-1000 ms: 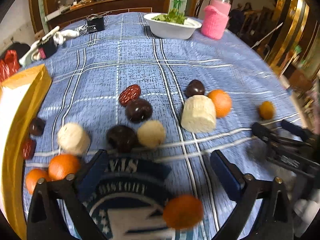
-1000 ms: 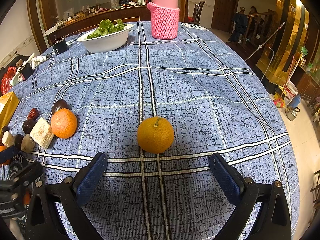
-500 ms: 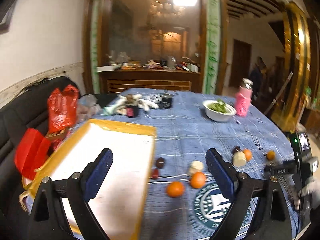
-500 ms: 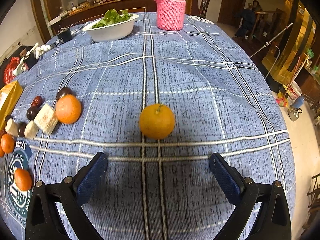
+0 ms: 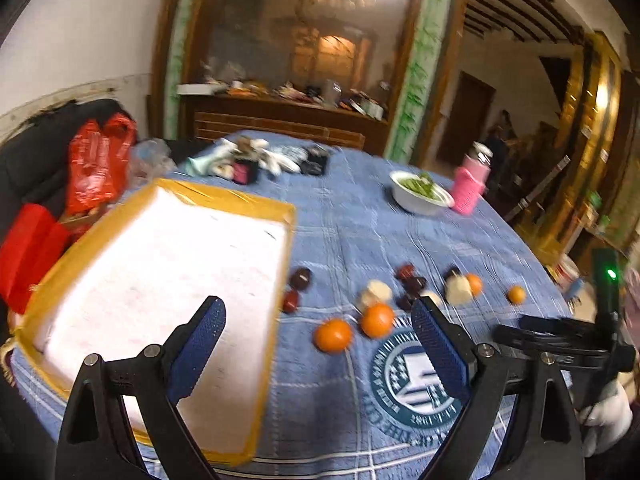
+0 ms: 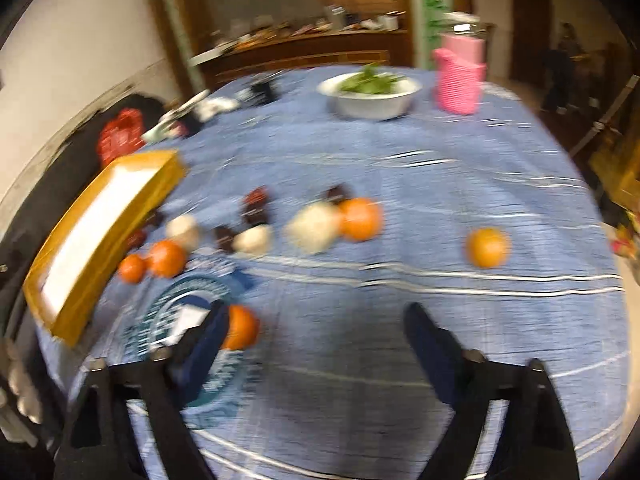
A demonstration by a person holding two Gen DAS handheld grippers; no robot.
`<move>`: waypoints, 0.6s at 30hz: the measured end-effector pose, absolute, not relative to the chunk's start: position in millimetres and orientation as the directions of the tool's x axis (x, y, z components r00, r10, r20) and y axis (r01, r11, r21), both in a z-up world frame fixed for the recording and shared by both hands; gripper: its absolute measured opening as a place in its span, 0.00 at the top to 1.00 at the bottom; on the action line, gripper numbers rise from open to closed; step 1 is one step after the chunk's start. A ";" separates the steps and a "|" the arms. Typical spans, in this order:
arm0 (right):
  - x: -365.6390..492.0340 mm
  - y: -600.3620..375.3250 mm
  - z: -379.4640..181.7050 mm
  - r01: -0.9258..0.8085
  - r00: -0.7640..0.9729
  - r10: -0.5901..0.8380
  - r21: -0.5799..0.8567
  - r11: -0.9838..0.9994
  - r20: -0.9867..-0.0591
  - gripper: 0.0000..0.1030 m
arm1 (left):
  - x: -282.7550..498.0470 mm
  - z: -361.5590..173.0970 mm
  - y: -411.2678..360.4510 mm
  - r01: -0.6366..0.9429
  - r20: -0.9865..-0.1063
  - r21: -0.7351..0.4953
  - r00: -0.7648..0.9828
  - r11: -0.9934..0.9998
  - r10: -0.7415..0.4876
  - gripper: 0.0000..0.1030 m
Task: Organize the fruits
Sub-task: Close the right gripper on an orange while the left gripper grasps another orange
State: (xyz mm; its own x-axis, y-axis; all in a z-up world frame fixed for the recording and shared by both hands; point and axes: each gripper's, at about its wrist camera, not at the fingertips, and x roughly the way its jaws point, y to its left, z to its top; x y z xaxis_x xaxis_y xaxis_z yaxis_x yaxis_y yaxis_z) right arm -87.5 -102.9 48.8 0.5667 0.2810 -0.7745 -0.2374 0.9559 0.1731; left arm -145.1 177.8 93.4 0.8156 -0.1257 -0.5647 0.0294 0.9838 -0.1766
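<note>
Fruits lie scattered on the blue checked tablecloth (image 5: 360, 232): several oranges (image 5: 333, 334) (image 6: 360, 218), dark plums (image 5: 300, 278), red dates and pale cut pieces (image 6: 314, 226). One orange (image 6: 487, 247) lies apart at the right, another (image 6: 240, 327) sits by the cloth's round emblem (image 5: 416, 380). My left gripper (image 5: 316, 344) is open and empty, raised above the table's near edge. My right gripper (image 6: 314, 344) is open and empty, also raised; it shows in the left wrist view (image 5: 560, 340). The right wrist view is blurred.
A white foam tray with a yellow rim (image 5: 168, 280) lies at the left. A white bowl of greens (image 6: 370, 94) and a pink knitted bottle cover (image 6: 460, 78) stand at the far side. Red bags (image 5: 96, 160) and small clutter sit at the far left.
Both grippers have pulled back and up from the fruits. The right gripper has moved away from the lone orange, which now lies far ahead to the right. Both stay open.
</note>
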 end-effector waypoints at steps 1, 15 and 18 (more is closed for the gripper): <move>-86.9 -93.5 45.7 -0.257 0.553 0.299 0.182 0.949 -0.778 0.26 | -145.2 91.2 173.7 0.048 -0.569 -0.162 0.811 0.986 -0.133 0.09; -69.8 -58.9 9.5 -0.347 0.451 0.408 0.265 0.900 -0.794 0.62 | -72.3 43.6 102.5 0.251 -0.728 -0.055 0.652 0.967 -0.210 0.48; -66.5 -62.6 7.2 -0.341 0.440 0.435 0.302 0.890 -0.785 0.62 | -61.2 31.9 95.4 0.258 -0.761 -0.042 0.618 0.965 -0.198 0.48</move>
State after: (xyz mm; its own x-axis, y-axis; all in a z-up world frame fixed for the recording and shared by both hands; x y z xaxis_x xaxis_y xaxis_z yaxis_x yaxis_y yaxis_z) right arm -66.5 -62.6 7.2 0.4401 0.4353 -0.7854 -0.3408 0.8902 0.3023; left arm -61.2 95.4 31.9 0.6180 -0.1983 -0.7608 0.2584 0.9651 -0.0418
